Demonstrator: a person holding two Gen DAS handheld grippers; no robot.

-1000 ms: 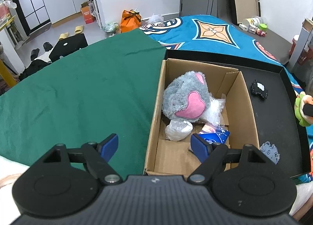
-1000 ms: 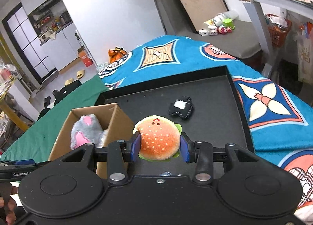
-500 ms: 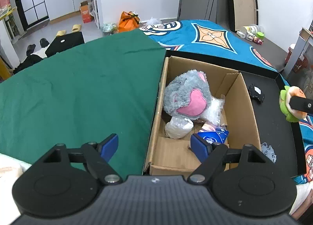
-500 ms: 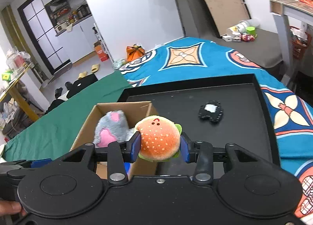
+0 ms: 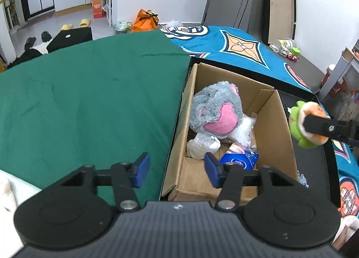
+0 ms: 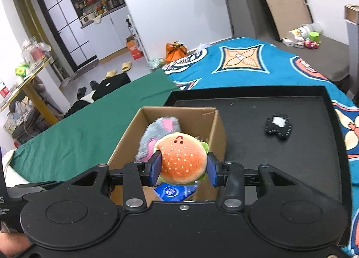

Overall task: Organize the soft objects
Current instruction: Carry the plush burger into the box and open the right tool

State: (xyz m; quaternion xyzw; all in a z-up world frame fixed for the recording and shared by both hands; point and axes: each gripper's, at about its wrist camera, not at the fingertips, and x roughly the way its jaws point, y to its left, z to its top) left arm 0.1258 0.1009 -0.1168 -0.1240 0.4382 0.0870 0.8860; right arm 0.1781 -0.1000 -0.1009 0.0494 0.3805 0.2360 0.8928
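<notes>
Burger plush (image 6: 182, 159) sits squeezed between the right gripper (image 6: 183, 169) pads, held above the cardboard box (image 6: 218, 128), probably so it can drop in beside the grey plush (image 5: 216, 110). Left gripper (image 5: 175, 170) has just been closing on nothing, its jaws straddling the box's near wall, perhaps to steady it.

The blue plastic packet (image 5: 239, 160) lying in the brown cardboard box (image 5: 285, 146) bears a round white logo, its lettering too small to make out. In the right wrist view the same packet (image 6: 172, 191) shows a circular white emblem, likewise unreadable. No other text is legible.
</notes>
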